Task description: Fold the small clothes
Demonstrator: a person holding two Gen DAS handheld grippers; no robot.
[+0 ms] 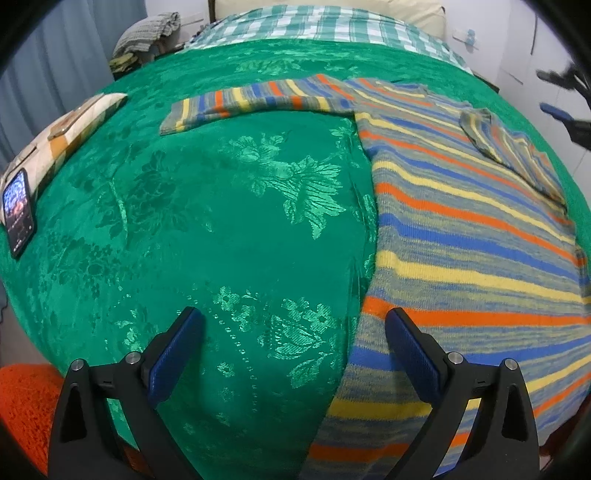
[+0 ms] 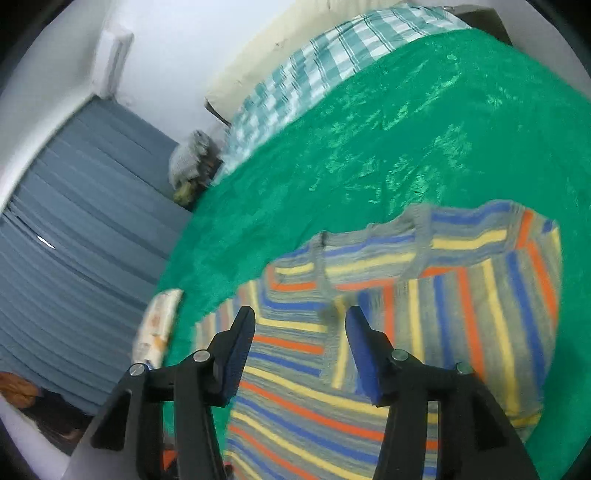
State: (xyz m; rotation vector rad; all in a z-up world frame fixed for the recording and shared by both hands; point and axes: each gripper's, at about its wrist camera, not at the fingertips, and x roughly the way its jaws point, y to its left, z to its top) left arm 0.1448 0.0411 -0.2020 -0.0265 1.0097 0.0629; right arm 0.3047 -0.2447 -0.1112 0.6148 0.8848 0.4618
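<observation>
A striped knit sweater point(image 1: 461, 229) in grey, blue, yellow and orange lies flat on the green bedspread point(image 1: 229, 206). One sleeve point(image 1: 251, 101) stretches out to the left; the other sleeve point(image 1: 513, 147) is folded over the body. My left gripper point(image 1: 295, 325) is open and empty, low over the sweater's left hem edge. My right gripper point(image 2: 300, 321) is open and empty, above the sweater point(image 2: 369, 332) near the folded sleeve point(image 2: 480, 314); it also shows in the left wrist view point(image 1: 561, 96) at the far right.
A phone point(image 1: 18, 212) and a patterned pillow point(image 1: 62, 136) lie at the bed's left edge. A green checked blanket point(image 1: 325, 26) covers the head of the bed. Grey curtains point(image 2: 85, 240) hang on the left. An orange mat point(image 1: 26, 406) lies by the near corner.
</observation>
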